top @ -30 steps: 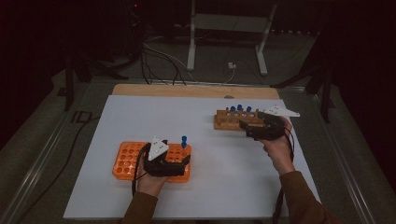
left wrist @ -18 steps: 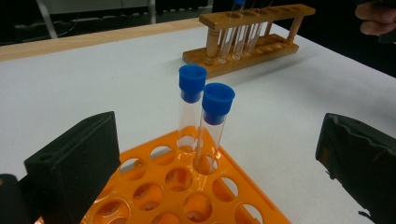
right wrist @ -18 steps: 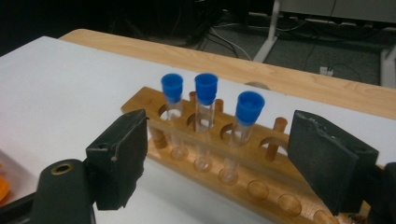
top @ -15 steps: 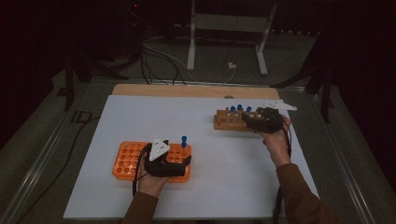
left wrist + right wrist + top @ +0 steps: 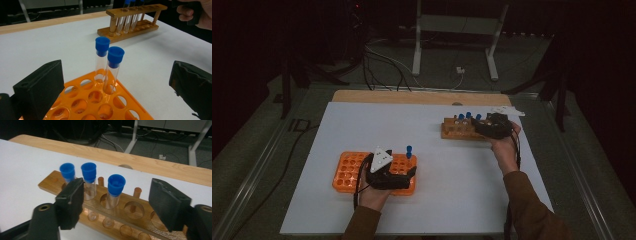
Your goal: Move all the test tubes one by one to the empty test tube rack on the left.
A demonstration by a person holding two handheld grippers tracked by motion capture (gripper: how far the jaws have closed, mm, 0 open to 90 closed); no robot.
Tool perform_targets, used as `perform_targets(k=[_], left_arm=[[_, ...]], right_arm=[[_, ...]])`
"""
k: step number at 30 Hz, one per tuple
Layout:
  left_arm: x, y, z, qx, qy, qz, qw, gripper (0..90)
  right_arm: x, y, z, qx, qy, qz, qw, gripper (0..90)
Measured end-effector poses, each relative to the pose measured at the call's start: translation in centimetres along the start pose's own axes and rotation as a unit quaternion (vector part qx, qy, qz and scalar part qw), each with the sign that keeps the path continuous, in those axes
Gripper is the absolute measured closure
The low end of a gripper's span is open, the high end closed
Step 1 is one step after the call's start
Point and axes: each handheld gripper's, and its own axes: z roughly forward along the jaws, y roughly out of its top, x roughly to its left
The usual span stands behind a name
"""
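Work: moving blue-capped tubes from the wooden rack (image 5: 105, 205) to the orange rack (image 5: 100, 105).
Change: right gripper (image 5: 117, 202) has come in over the wooden rack since a second ago, its jaws just closing, still apart around the third tube (image 5: 115, 191), not touching.
Meaning: likely the next pick.
Left gripper (image 5: 387, 172): jaws wide, holding nothing, on the orange rack's 2 tubes (image 5: 110, 67).
Hidden: tube bottoms.

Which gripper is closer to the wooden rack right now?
Right. The right gripper is at the wooden rack, jaws either side of a capped tube. The left gripper sits over the orange rack, well across the table.
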Motion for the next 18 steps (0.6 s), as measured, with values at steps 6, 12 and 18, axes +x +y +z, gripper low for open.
perform_targets(k=[6,12,18], left_arm=[[-0.1,0.0,0.1,0.002,-0.001,0.001,1.0000,0.4],[-0.1,0.0,0.1,0.003,-0.001,0.003,1.0000,0.4],[-0.2,-0.1,0.1,0.004,-0.001,0.003,1.0000,0.4]], right_arm=[[-0.3,-0.3,0.8,0.004,-0.018,0.009,0.9998,41.9],[0.0,-0.5,1.4,0.002,-0.015,-0.001,0.9999,56.5],[0.2,-0.7,1.8,0.005,-0.010,-0.001,0.9999,69.0]])
